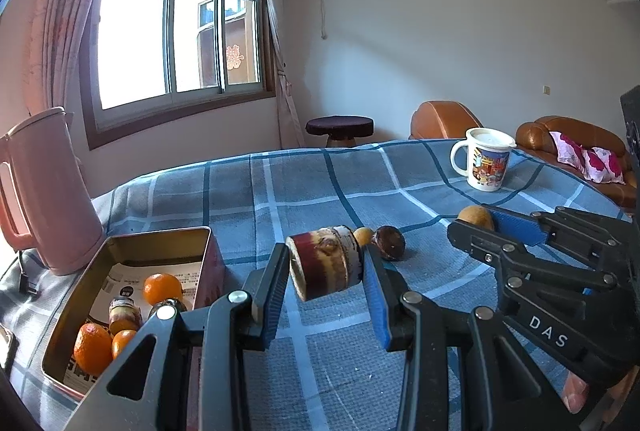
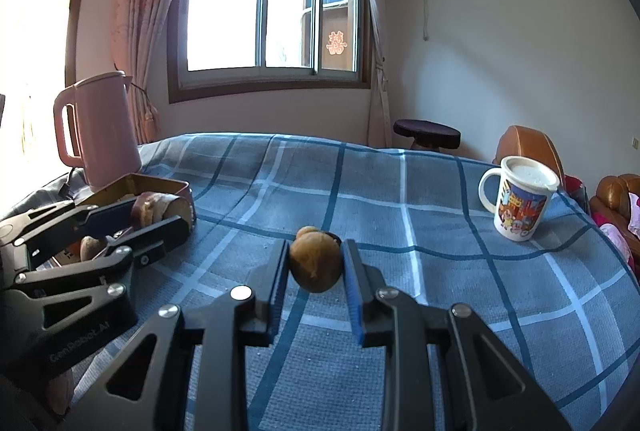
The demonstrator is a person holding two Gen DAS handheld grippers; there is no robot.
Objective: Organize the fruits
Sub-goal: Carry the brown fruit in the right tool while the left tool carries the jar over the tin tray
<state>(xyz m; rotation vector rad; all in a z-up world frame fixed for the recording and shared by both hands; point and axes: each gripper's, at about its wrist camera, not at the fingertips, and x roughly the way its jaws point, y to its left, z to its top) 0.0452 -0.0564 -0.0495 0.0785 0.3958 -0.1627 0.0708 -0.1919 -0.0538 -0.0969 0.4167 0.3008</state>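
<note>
My left gripper [image 1: 326, 267] is shut on a short reddish-brown sugarcane piece [image 1: 326, 261] and holds it above the blue plaid cloth. My right gripper [image 2: 316, 263] is shut on a round brown fruit [image 2: 315, 263], also seen in the left wrist view [image 1: 476, 217]. A gold tin box [image 1: 72, 315] at the left holds oranges [image 1: 162, 287], another cane piece [image 1: 125, 313] and a dark fruit. A small tan fruit [image 1: 363, 235] and a dark brown fruit [image 1: 390, 242] lie on the cloth behind the cane piece.
A pink kettle [image 1: 44, 187] stands behind the tin, its cord beside it. A lidded cartoon mug [image 1: 486, 159] stands at the far right of the table. A stool and brown sofa stand beyond the table edge.
</note>
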